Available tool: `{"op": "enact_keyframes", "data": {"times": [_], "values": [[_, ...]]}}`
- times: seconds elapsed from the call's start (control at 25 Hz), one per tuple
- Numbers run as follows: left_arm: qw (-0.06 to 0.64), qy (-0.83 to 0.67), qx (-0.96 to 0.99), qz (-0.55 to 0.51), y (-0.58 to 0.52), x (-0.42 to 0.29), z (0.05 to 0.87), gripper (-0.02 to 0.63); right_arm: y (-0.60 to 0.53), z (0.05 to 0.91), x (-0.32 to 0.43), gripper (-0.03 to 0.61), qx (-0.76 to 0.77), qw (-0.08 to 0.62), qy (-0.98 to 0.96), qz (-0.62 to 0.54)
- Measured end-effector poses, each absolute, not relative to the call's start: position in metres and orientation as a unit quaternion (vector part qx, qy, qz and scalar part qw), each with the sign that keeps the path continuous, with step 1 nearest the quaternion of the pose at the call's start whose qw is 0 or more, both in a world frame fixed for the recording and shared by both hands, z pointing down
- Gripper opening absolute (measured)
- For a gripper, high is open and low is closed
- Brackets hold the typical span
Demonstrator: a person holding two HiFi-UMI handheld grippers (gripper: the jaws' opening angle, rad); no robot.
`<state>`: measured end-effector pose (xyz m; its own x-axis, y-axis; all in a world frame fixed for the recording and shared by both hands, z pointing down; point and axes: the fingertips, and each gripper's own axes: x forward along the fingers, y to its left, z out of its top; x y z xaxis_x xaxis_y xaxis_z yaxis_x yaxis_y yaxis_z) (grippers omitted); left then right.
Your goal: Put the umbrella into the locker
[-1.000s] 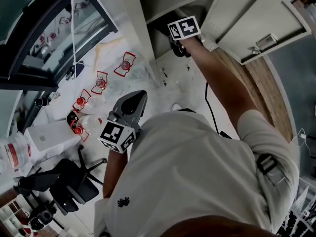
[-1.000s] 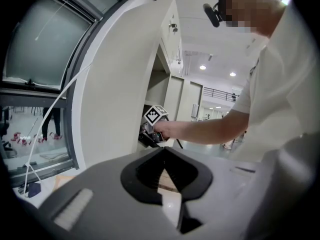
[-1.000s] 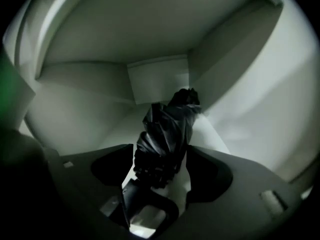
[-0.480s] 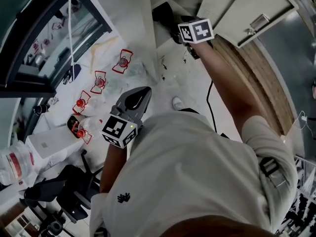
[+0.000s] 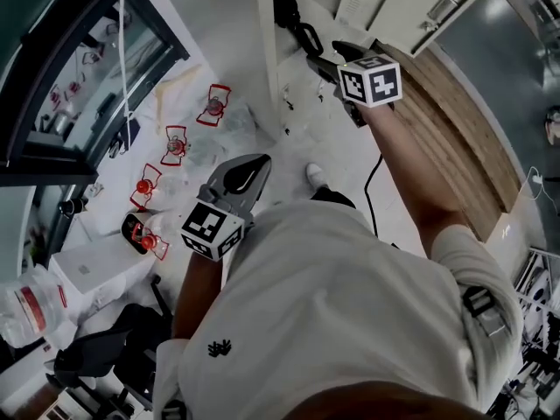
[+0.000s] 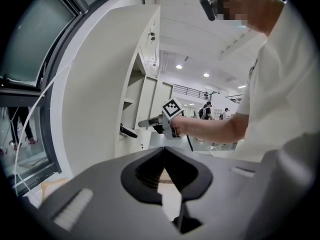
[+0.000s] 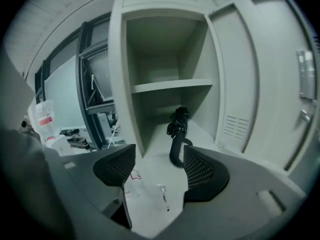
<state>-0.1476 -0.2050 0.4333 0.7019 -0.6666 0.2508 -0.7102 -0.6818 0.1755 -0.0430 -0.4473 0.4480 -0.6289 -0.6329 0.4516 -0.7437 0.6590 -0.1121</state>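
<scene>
Looking along your right hand-held gripper (image 7: pixel 159 170), you can see the main step is done: the black umbrella (image 7: pixel 177 126) lies on the floor of the lower compartment of the locker (image 7: pixel 120 79), under the shelf (image 7: pixel 170 86), with its curved handle pointing out toward the opening. Your right jaws stand wide, having just closed a touch, and nothing sits between the pads; the umbrella's handle only lines up behind the gap, well apart from them. Your left hand-held gripper (image 6: pixel 164 152) is held close by your body, its jaws together and nothing in them. The locker door (image 7: pixel 260 74) stands swung open at the right. So the umbrella looks placed and let go. What is left, as I judge it, is at most to nudge the handle further in if it overhangs the front edge, which I cannot tell, and perhaps to swing the door shut, though the task does not ask for that.
</scene>
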Motion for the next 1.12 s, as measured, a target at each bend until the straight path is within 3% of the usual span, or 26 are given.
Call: {"op": "enact_keyframes", "data": {"times": [0.36,0.68,1.12], "values": [[0.135,-0.352,0.922,0.083,-0.167,-0.156,0.443,0.057,-0.352,0.454,-0.026,0.242,0.399,0.167,-0.887,0.159],[0.141,-0.352,0.922,0.078,-0.152,-0.162,0.444,0.057,-0.279,0.455,-0.023,0.063,0.395,0.151,-0.893,0.157],[0.149,-0.353,0.919,0.092,-0.129,-0.179,0.452,0.057,-0.207,0.467,-0.029,0.01,0.373,0.162,-0.896,0.176]]}}
